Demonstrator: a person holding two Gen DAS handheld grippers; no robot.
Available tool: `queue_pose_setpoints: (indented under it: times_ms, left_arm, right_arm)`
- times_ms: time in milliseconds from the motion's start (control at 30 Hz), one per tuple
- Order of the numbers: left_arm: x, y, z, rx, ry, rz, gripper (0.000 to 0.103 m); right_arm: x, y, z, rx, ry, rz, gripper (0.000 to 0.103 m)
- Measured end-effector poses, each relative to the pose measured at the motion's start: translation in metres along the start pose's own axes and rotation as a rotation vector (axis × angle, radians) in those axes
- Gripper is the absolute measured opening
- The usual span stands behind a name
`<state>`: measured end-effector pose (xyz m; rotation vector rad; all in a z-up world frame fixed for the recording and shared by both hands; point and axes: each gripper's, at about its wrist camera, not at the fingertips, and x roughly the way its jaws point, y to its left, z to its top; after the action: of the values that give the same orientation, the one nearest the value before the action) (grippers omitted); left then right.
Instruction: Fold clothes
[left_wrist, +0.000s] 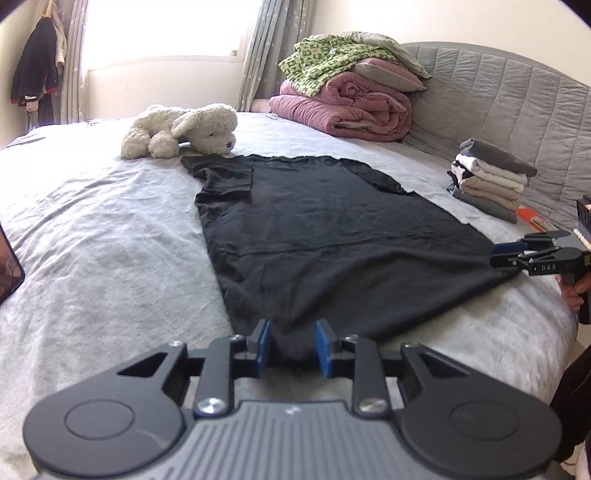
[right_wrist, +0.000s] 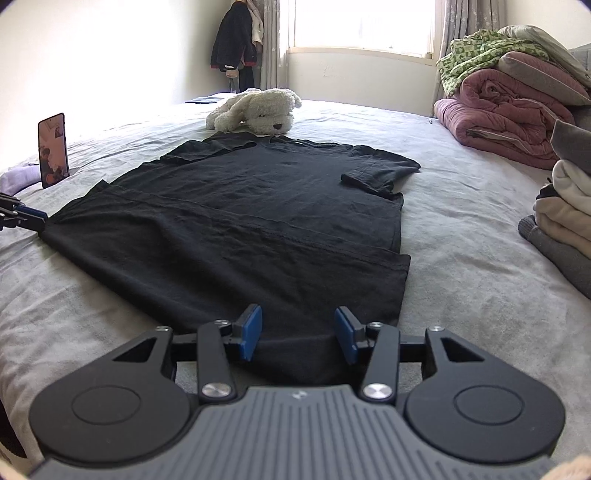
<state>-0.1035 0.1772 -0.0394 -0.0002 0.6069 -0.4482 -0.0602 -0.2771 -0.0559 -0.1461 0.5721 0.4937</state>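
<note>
Grey bedding covers the bed (left_wrist: 92, 229) in front of you, and the black T-shirt (left_wrist: 325, 229) lies spread flat on it, neck toward the white plush dog (left_wrist: 184, 131) and hem toward you. Your left gripper (left_wrist: 293, 347) sits at the hem's left corner with its blue pads apart; a bunched bit of dark cloth lies between them, not pinched. Your right gripper (right_wrist: 298, 334) stands at the hem's other corner, jaws parted wider, the shirt edge between the pads but untouched by them. Both sleeves lie flat, the left one folded a little over the body. To your right, a stack of folded clothes (left_wrist: 491, 177) rests by the quilted headboard (left_wrist: 517, 96), with a rolled pink quilt (left_wrist: 343, 107) farther back. A phone (right_wrist: 53, 149) stands propped on the bed's left side
</note>
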Motion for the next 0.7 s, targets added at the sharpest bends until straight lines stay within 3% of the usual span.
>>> queue_pose_setpoints:
  times_ms: [67, 167, 367, 467, 700]
  left_arm:
    - [0.009, -0.013, 0.009, 0.016, -0.012, -0.022, 0.033]
    - [0.031, -0.041, 0.021, 0.058, -0.009, -0.082, 0.038]
    - [0.079, -0.084, 0.018, 0.177, 0.083, -0.13, 0.038]
    - [0.074, -0.078, 0.011, 0.199, 0.073, -0.132, 0.039]
    - [0.03, -0.026, -0.014, 0.078, 0.05, -0.11, 0.039]
  right_arm:
    - [0.002, 0.007, 0.006, -0.008, -0.008, -0.003, 0.048]
    - [0.013, 0.027, 0.017, -0.01, -0.014, 0.059, 0.048]
    - [0.04, 0.072, 0.022, -0.141, 0.01, 0.136, 0.048]
    - [0.042, 0.064, 0.014, -0.15, 0.025, 0.139, 0.049]
    - [0.004, 0.001, -0.008, -0.036, 0.026, 0.079, 0.049]
